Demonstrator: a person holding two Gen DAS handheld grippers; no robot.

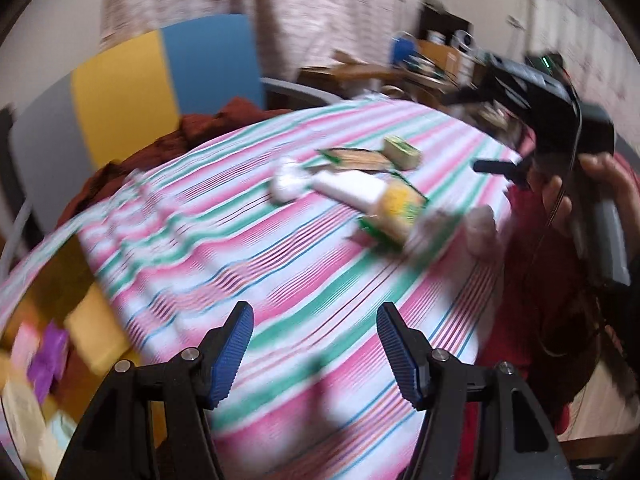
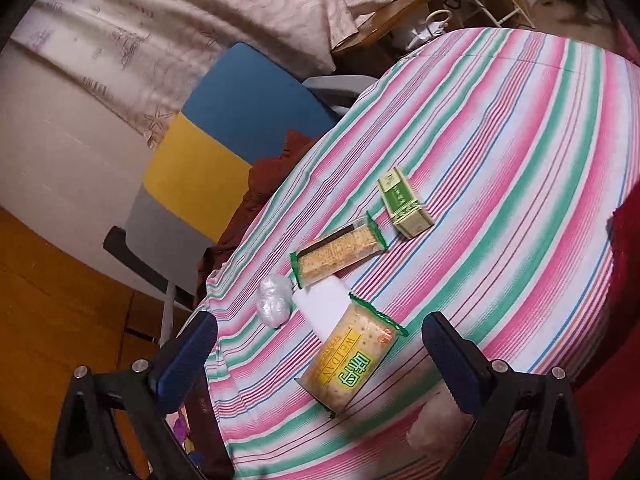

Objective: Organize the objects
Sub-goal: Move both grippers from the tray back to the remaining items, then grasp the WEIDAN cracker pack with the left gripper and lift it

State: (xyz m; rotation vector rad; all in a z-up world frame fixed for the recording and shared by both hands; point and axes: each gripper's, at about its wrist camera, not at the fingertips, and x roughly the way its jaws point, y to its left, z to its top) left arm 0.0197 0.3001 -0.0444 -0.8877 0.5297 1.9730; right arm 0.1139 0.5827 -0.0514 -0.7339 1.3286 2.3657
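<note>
on the bench, covered by a striped cloth (image 2: pixel 520 184), five things lie in a loose row. the yellow-labelled cracker pack (image 2: pixel 350 364) is nearest the right tool (image 2: pixel 320 356), lying on the cloth in line with the gap between its wide-spread jaws but ahead of them, not touched. a white block (image 2: pixel 322 306) lies partly under that pack's far end. just beside the block sits a crumpled clear plastic ball (image 2: pixel 274 300), and beyond it a long cracker sleeve (image 2: pixel 340 250) with green ends. the green box (image 2: pixel 404 202) lies farthest off, near the sleeve's end but apart from it. the right tool holds nothing.

in the blurred left wrist view the left tool (image 1: pixel 316 354) is also wide open and empty, above bare cloth, with the same group of things well ahead of it. at the right edge a hand (image 1: pixel 592 196) grips the other tool's handle. a blue, yellow and grey chair (image 2: pixel 208 152) stands past the bench's edge.
</note>
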